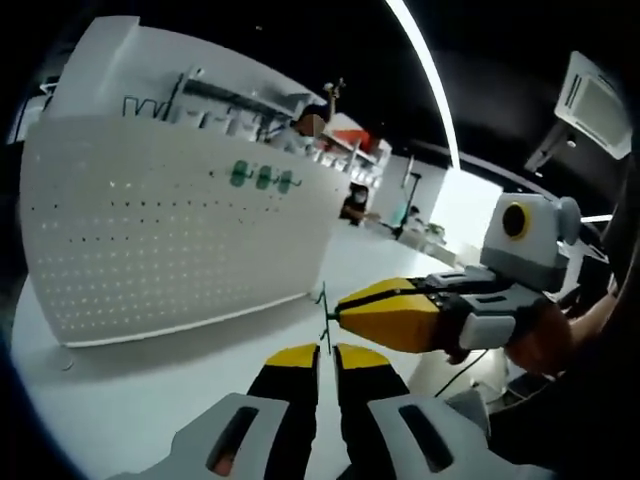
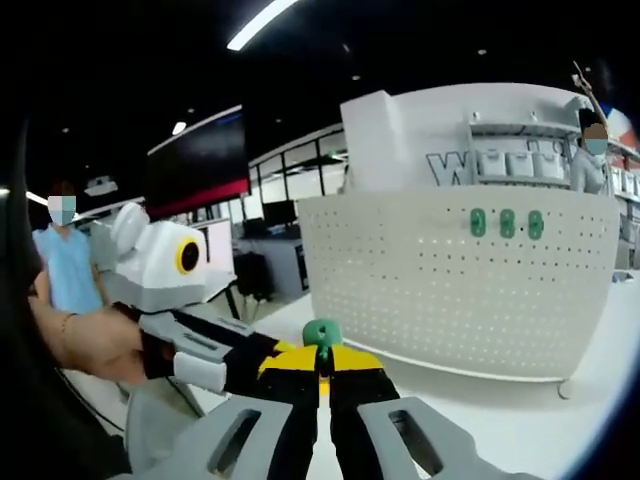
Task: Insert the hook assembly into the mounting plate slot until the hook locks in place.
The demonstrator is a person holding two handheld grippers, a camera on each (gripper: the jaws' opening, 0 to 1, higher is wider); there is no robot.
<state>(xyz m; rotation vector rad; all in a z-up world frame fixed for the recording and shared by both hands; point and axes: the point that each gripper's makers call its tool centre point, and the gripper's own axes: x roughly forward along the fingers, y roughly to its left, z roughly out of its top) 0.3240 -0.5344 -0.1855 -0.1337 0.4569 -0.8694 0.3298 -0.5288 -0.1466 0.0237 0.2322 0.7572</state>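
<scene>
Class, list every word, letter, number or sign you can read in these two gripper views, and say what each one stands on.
"W": one large dark letter on the white wall behind the pegboard; the letters after it are hidden by a shelf of white boxes.
The same lettering in the left gripper view, on the wall: too distorted to read.
Nothing legible on the pegboard, its green hooks, or the grippers.

The left gripper [image 1: 327, 352] rises from six o'clock, jaws nearly closed. The right gripper [image 1: 338, 312] enters from three o'clock, seemingly closed, with a hand [image 1: 540, 338] behind it.
</scene>
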